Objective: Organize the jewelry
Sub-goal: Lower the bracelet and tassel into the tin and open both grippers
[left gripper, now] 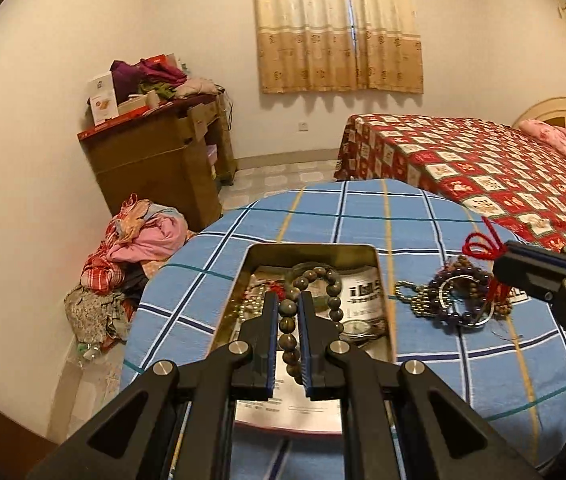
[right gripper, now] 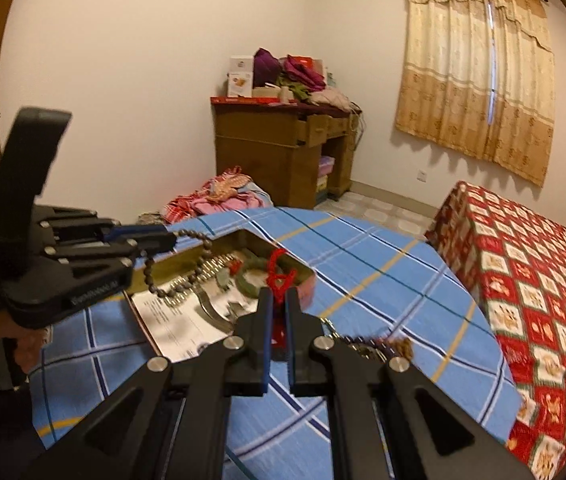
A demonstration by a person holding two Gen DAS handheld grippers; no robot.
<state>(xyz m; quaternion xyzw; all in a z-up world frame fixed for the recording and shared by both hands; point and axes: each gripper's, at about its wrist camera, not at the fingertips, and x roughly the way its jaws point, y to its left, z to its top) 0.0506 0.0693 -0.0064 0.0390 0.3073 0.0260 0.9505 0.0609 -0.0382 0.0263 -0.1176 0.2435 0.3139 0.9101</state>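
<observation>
A gold metal tin sits on the blue plaid table and holds papers, a watch and jewelry. My left gripper is shut on a brown bead bracelet and holds it over the tin; the bracelet hangs from it in the right wrist view. My right gripper is shut on a red knotted cord ornament, seen at the right in the left wrist view. A pile of bracelets lies on the cloth right of the tin.
The table cloth drops off at its rounded far edge. A bed with a red patterned cover stands to the right. A wooden desk with clutter and a heap of clothes lie to the left.
</observation>
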